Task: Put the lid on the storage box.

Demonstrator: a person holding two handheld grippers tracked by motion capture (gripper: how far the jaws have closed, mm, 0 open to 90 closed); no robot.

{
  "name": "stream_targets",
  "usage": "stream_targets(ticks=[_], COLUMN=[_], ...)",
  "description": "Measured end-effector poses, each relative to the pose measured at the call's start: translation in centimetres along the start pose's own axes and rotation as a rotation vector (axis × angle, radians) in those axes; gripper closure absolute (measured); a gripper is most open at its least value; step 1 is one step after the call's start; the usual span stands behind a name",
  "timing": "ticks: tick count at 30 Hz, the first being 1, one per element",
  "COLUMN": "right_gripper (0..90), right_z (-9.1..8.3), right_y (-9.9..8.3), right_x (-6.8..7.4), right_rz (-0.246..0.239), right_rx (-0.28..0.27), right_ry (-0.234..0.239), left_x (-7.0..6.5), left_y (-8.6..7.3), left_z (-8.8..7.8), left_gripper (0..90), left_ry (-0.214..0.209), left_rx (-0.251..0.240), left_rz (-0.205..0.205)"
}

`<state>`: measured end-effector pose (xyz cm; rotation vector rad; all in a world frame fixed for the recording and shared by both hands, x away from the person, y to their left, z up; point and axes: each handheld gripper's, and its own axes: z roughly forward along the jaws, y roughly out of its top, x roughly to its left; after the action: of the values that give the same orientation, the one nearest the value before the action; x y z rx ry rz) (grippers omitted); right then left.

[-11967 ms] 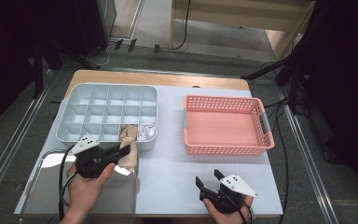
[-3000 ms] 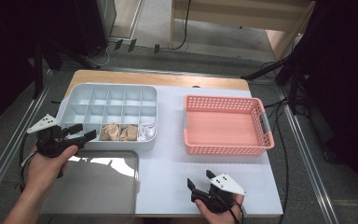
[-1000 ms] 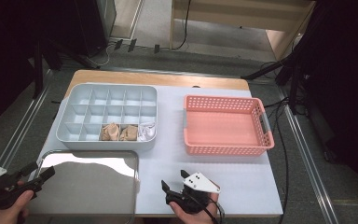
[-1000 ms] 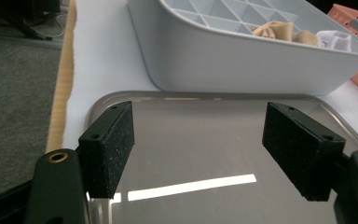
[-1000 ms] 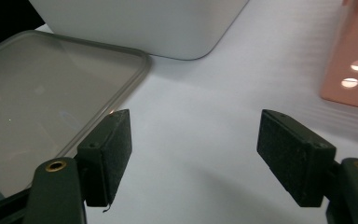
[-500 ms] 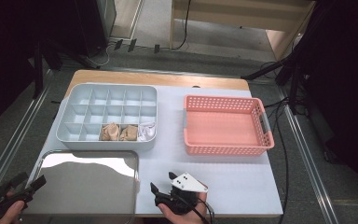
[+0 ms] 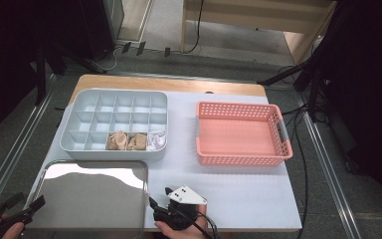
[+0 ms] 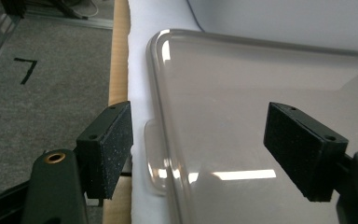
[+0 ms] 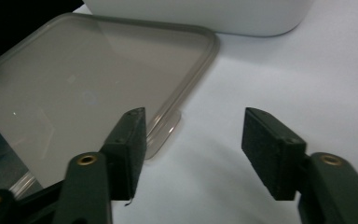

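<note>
White table cover [image 7: 238, 189] over grey carpet floor [image 7: 10, 149]; clear lid [image 7: 92, 194] between both parted, empty grippers.

Light falls from overhead and lands brightly on the white table [image 7: 238, 194], while the floor and the far edges of the high view sink into near black. The clear lid [image 7: 92, 196] throws back a broad white glare in the high view and a small bright streak in the left gripper view. The high view is soft and grainy. In both gripper views the near jaws are sharp and the background is slightly blurred.
</note>
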<state>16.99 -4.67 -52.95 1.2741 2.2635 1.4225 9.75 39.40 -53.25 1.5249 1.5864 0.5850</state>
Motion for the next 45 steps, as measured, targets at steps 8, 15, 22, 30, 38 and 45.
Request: stream_targets(ticks=[8, 15, 22, 30, 38, 45], right_gripper=[52.0, 57.1, 59.7, 59.9, 62.1, 60.6], right_z=[1.1, 1.8, 2.3, 2.5, 2.6, 2.7], right_y=[-0.5, -0.7, -0.5, -0.4, -0.4, -0.2], right_x=[1.1, 1.5, 1.7, 1.6, 1.7, 1.1], right_rz=[0.016, 0.051, 0.120, 0.197, 0.314, 0.430], right_rx=[0.025, 0.051, 0.058, 0.048, 0.033, 0.044], right_ry=[0.032, 0.046, 0.075, 0.067, 0.039, 0.075], left_x=[0.2, 0.0, 0.0, -0.1, -0.4, -0.6], left_y=[-0.5, -0.5, -0.5, -0.5, -0.7, -0.7], left_z=[0.2, 0.4, 0.4, 0.4, 0.5, 0.5], left_gripper=[24.5, 24.9, 27.3, 27.7, 26.5, 27.2], left_ry=[-0.010, -0.021, -0.032, -0.030, -0.007, 0.008], left_rx=[0.029, 0.043, 0.043, 0.042, 0.027, 0.023], left_rz=[-0.010, 0.004, 0.004, -0.027, -0.037, -0.053])
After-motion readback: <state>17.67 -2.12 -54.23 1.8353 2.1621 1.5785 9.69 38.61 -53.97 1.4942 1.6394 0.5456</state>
